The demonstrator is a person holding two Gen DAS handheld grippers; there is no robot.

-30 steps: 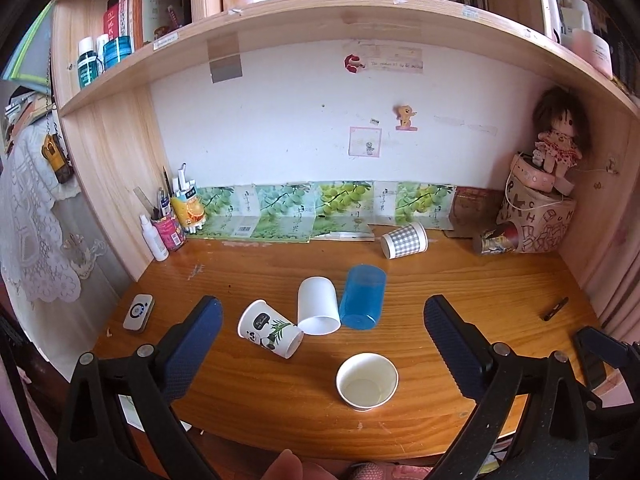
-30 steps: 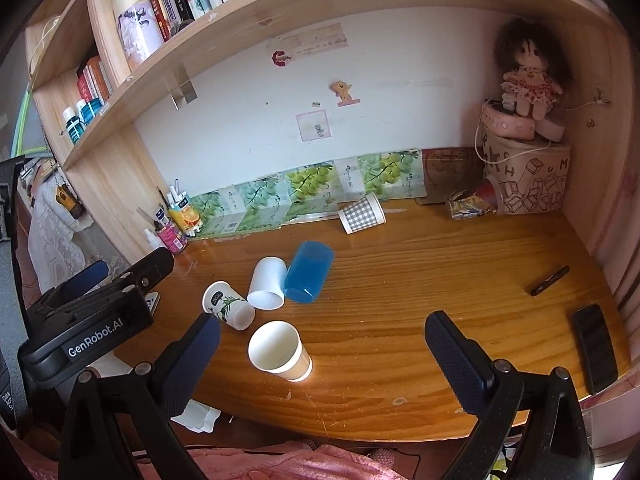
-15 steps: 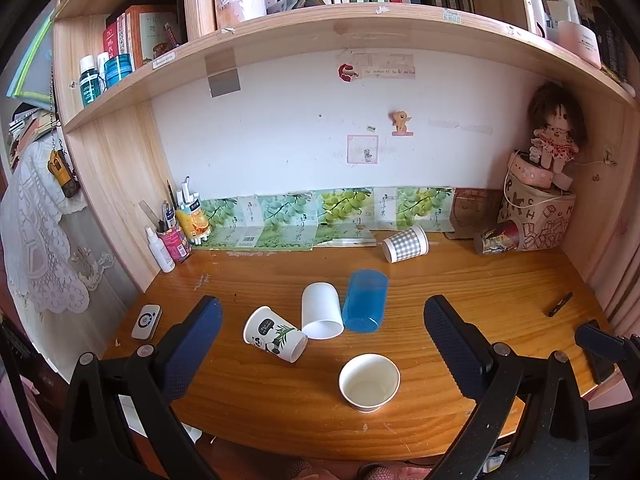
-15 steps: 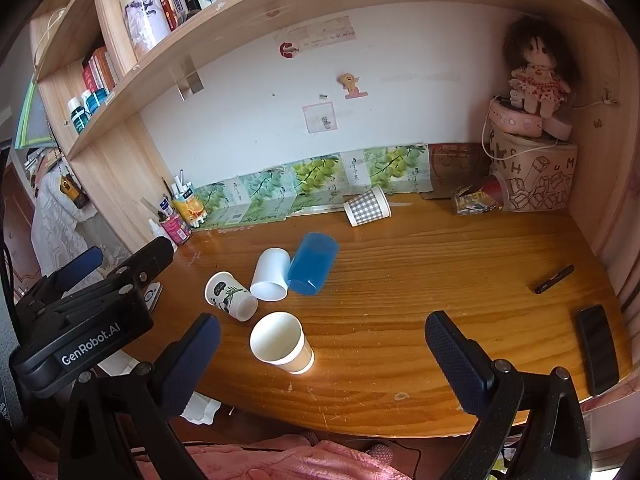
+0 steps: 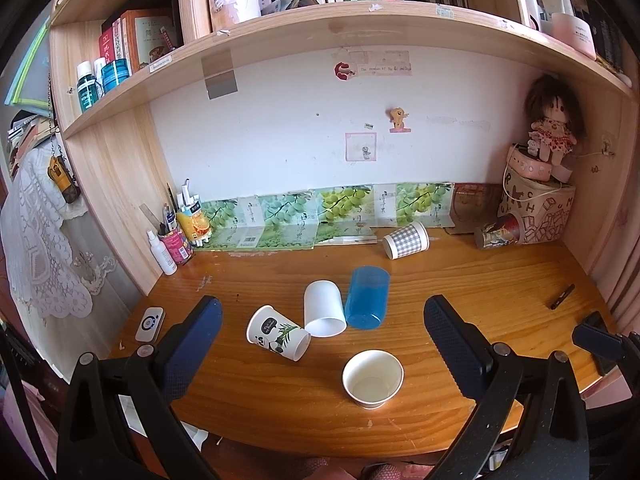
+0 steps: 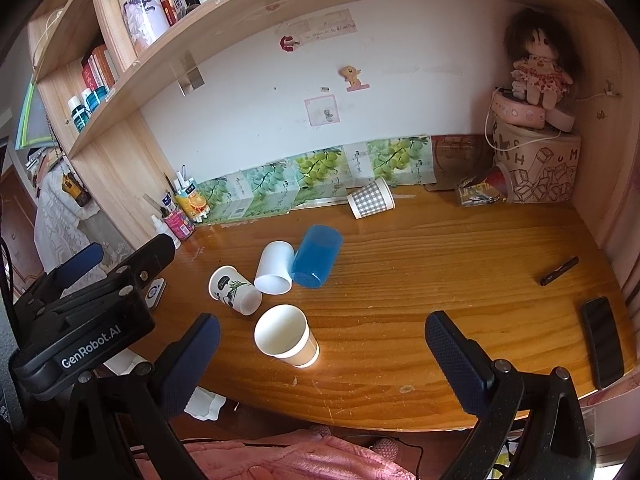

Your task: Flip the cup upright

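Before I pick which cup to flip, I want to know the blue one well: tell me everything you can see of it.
The blue cup is a translucent, plastic-looking tumbler, plain and unprinted, lying on its side near the middle of the desk. Its closed base points toward the wall and its open mouth toward the cameras. On its left it lies against the white cup, also on its side; real contact cannot be confirmed. It looks empty. Neither gripper touches it.

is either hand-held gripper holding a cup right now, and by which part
Nothing is held. The left hand-held gripper and right hand-held gripper are both open, short of the cups.
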